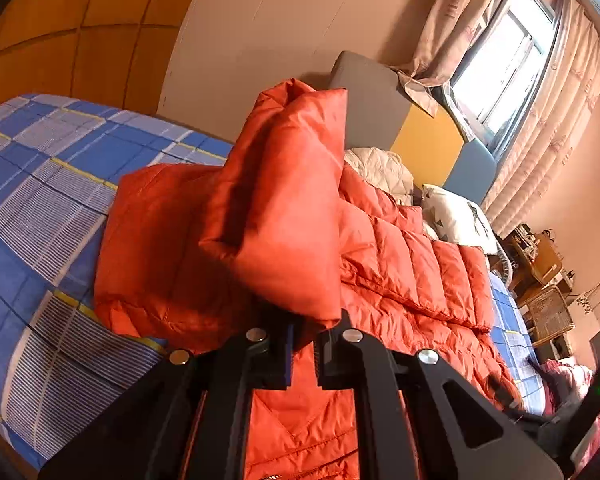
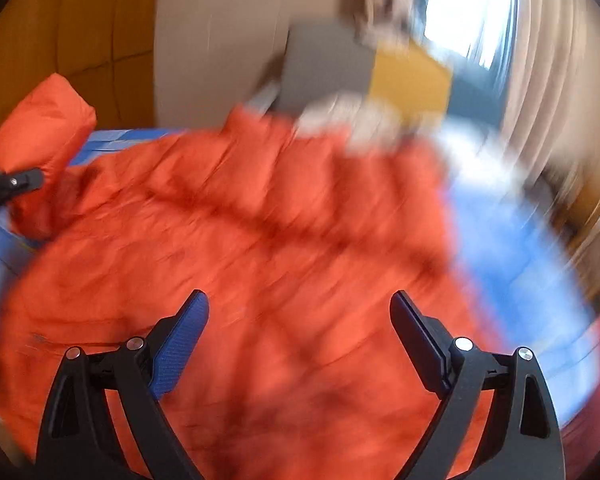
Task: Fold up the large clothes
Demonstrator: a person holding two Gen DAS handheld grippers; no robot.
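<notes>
Orange quilted puffer jacket (image 1: 400, 248) lies spread across the bed with the blue checked sheet (image 1: 40, 184), its padded body running toward the pillows at about two o'clock. One sleeve (image 1: 284, 200) stands lifted off the body, puffy and smooth, its cuff end pinched in the left tool (image 1: 302, 344), whose jaws are clamped nearly together on the fabric. The right tool (image 2: 300, 332) hangs above the jacket's middle with jaws spread wide and nothing between them. I'd worry the slick shell slips from that narrow pinch, or the springy padding bounces the sleeve open once it is laid across.
</notes>
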